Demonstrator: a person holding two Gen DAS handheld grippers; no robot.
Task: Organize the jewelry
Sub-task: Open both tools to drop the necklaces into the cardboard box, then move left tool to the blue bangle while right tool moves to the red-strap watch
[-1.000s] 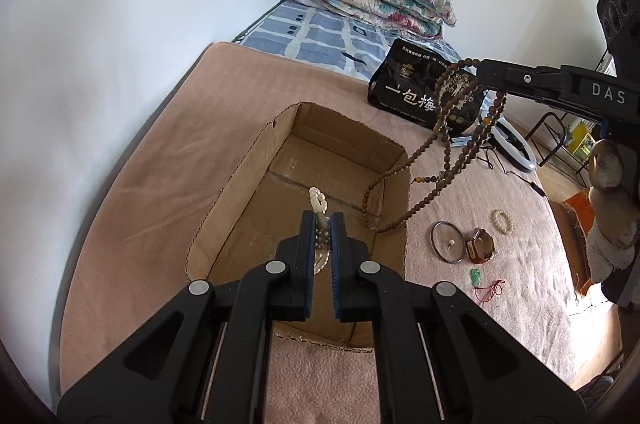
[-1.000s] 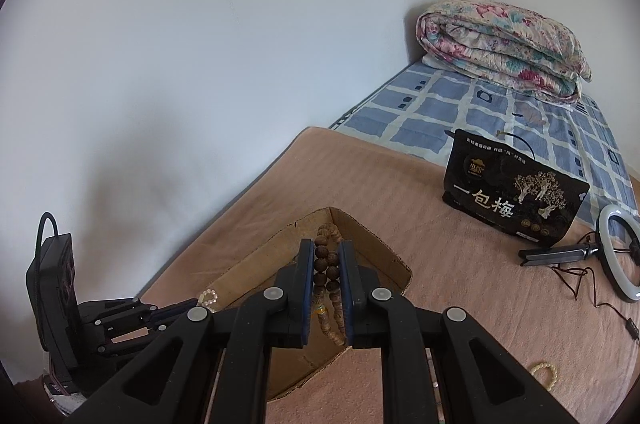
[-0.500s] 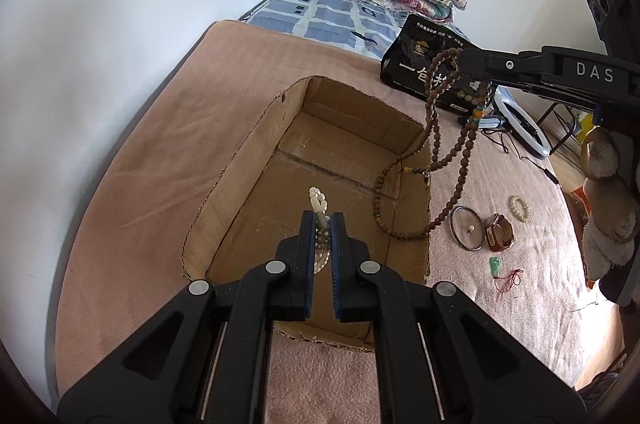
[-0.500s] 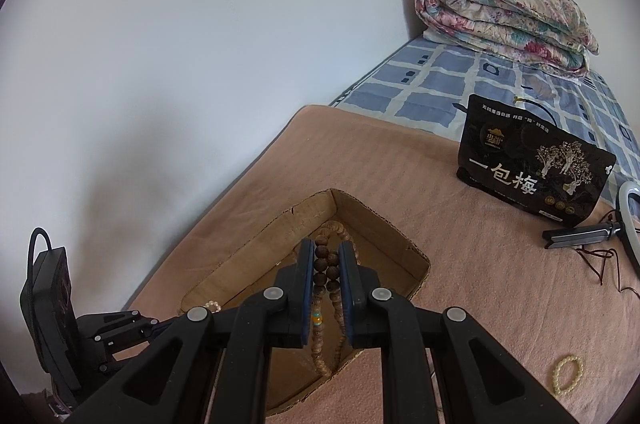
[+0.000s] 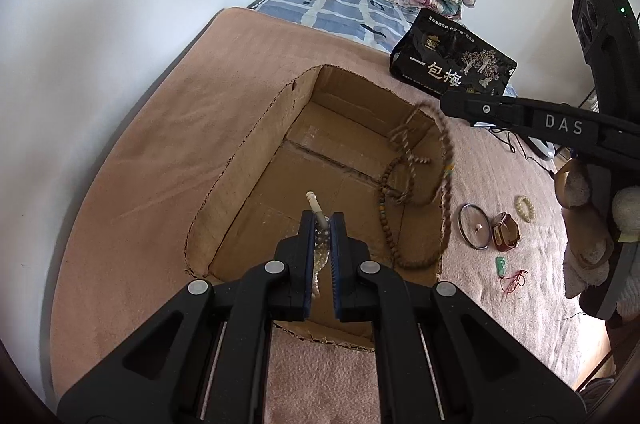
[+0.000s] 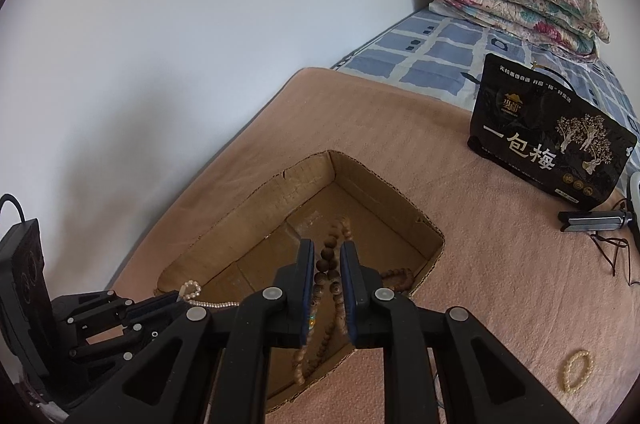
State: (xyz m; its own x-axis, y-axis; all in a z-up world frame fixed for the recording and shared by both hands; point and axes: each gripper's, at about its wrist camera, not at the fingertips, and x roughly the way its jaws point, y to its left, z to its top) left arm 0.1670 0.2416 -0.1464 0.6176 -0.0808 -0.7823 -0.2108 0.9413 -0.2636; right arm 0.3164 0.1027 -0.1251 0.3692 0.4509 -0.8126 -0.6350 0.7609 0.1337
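The right gripper (image 6: 325, 261) jaws, just opening, are flanking the wooden bead necklace (image 6: 329, 270); the left gripper (image 5: 321, 220) is clamping the pearl strand (image 5: 318, 212).

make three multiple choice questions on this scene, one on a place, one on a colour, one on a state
1. Where does the green pendant lie relative to the cardboard box?
A. inside it
B. outside it, on the blanket
C. hooked on its rim

2. What colour is the bag standing beyond the box?
A. black
B. red
C. white

3. What is the state of the left gripper?
A. open and empty
B. shut on nothing
C. shut on a pale bead strand

Answers:
1 B: the pendant rests on the blanket beside other loose pieces, clear of the box.
2 A: the bag is black with pale lettering.
3 C: the jaws pinch the strand, whose end sticks out past the tips over the box.
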